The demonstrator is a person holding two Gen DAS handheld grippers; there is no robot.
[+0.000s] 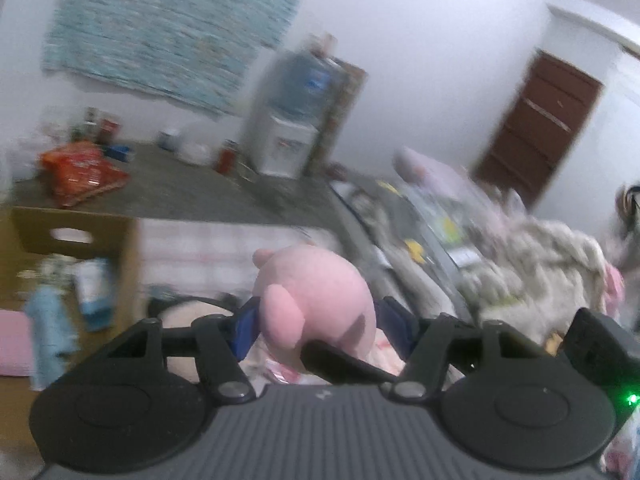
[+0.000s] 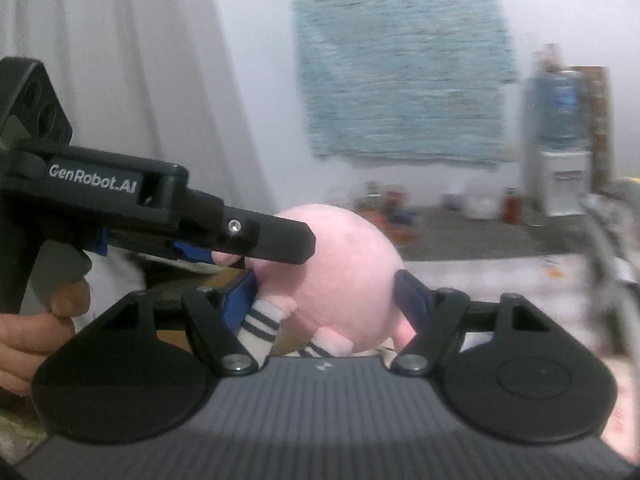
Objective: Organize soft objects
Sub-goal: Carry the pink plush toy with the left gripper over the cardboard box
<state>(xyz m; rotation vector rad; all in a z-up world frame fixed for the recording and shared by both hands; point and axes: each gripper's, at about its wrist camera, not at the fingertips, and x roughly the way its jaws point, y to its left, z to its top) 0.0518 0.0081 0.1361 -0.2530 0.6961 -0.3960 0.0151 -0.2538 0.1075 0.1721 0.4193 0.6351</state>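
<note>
A round pink plush toy with white, dark-striped legs hangs in the air between both grippers. In the left wrist view my left gripper has its blue pads against the toy's sides, shut on it. One black finger of the right gripper crosses under the toy. In the right wrist view my right gripper is shut on the same plush toy from both sides. The left gripper's black finger lies across the toy's upper left. A hand holds that gripper's handle.
A grey counter behind carries an orange snack bag, bottles and a water dispenser. A cardboard box stands at the left. Rumpled pale cloth lies at the right before a brown door. A blue woven hanging covers the wall.
</note>
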